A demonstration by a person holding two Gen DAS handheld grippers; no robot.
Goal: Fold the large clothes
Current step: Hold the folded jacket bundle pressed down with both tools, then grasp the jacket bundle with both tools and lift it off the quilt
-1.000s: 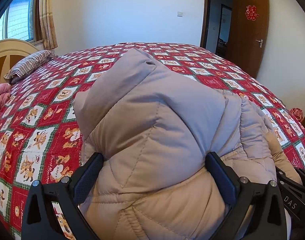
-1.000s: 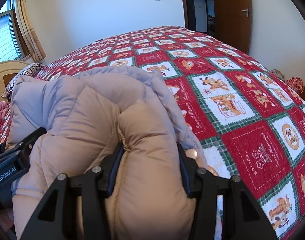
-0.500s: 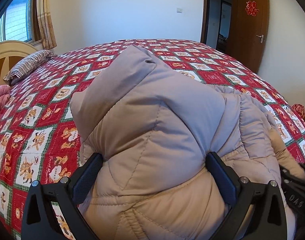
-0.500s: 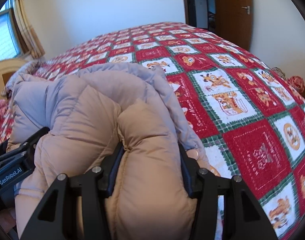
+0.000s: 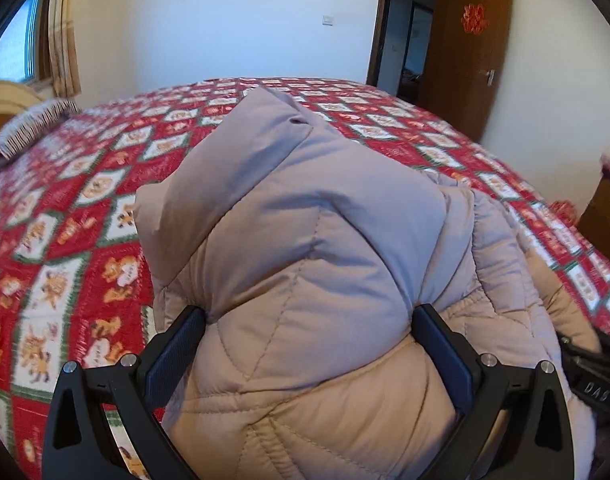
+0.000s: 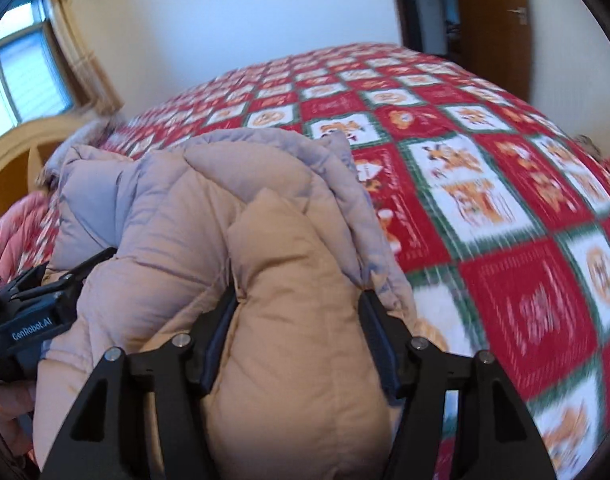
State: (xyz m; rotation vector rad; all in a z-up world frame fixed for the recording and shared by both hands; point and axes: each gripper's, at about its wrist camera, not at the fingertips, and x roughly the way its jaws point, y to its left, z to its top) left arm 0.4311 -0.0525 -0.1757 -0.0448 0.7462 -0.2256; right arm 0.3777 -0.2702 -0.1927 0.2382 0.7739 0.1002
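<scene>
I see a beige quilted puffer jacket (image 5: pixel 305 280) bunched on the red cartoon-patchwork bedspread (image 6: pixel 505 200) in a white-walled bedroom. My left tool (image 5: pixel 305 344) clamps it; my right tool's (image 6: pixel 299 320) jaws, just loosening, still press a fold.

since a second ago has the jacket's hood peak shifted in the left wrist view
No. The hood peak of the puffer jacket points at the same rows of the red quilt, below the wall switch.

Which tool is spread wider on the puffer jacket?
Left tool: its jaws straddle the broad quilted bulk of the puffer jacket. Right tool: its jaws, which have just been opening, hold only a narrow tan fold.
</scene>
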